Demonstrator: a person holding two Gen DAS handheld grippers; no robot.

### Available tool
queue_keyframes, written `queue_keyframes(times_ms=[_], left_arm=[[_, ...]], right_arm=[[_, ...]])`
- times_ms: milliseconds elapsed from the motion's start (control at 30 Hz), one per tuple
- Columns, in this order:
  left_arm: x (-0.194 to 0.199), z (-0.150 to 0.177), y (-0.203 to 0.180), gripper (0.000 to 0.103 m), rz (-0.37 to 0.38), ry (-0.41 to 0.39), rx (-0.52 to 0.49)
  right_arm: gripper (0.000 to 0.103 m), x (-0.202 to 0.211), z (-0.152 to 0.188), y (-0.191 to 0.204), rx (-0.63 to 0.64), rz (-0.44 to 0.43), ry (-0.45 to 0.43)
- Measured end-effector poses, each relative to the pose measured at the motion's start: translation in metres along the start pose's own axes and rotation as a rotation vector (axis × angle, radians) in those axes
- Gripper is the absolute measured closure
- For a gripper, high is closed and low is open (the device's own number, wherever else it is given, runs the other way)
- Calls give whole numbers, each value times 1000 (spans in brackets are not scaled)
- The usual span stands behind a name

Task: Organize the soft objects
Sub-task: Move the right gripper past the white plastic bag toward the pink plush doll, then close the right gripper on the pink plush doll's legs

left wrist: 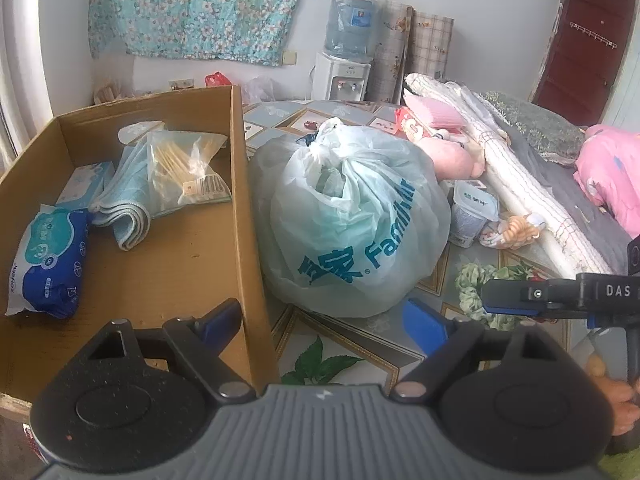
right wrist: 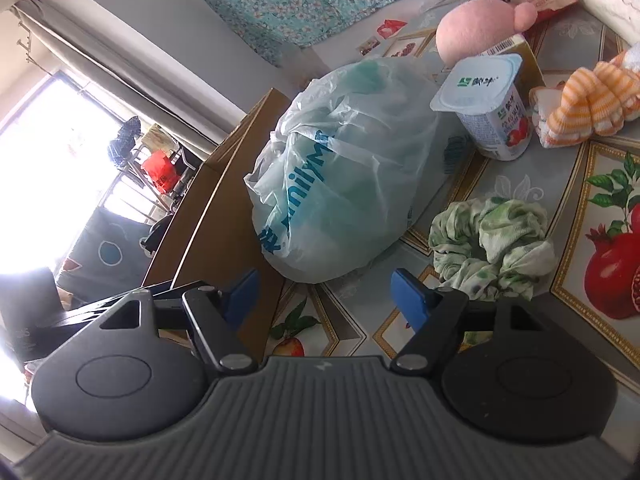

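Both grippers' fingers apart and empty, left gripper [left wrist: 324,322], right gripper [right wrist: 325,294], plastic bag [left wrist: 352,220] beside cardboard box [left wrist: 240,184]

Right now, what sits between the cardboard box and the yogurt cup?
The tied plastic bag fills that stretch, pressed against the cardboard box on one side, with the yogurt cup at its other side. Both wrist views show it, the right one best.

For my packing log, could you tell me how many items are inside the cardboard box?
4: a blue tissue pack front left, a small box behind it, a folded cloth mid, bagged swabs at back. Others may be hidden.
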State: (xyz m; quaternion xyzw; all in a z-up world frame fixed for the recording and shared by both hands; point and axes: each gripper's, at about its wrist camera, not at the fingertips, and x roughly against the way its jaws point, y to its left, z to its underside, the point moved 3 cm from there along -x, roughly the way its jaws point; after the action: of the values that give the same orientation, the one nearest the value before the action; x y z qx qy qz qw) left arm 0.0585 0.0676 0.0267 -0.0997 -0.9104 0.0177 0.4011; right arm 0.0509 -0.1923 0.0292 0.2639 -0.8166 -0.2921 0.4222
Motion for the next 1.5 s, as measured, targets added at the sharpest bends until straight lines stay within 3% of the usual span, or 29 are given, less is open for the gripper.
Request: queue_keyframes(times_ms=[267,600,867,967,1100,1300,1500], left_arm=[[34,-7,-7,10,-46,-130,-26],[45,-35,-59,7,80,-255,-70],[0,-93,-112,6,188,-269,-88],[-27,-116,-128,6,157,-255,-122],[-66,-134,-148,6,128,-206,-178],[-130,-155,-162,6,144,-72,-184],[-186,-166,-172,6,135,40,-197]], right_arm=[[28,5,0,2,10,-6,-26],[28,24,-5,3,26,-20,-81],[25,70,-53,-7,62,59,-255],[25,87,-87,-21,32,94,-336],[24,92,-132,-41,-11,114,-375],[24,42,-194,-91,-132,158,-244],[24,-17,-221,-137,-232,241,-123]])
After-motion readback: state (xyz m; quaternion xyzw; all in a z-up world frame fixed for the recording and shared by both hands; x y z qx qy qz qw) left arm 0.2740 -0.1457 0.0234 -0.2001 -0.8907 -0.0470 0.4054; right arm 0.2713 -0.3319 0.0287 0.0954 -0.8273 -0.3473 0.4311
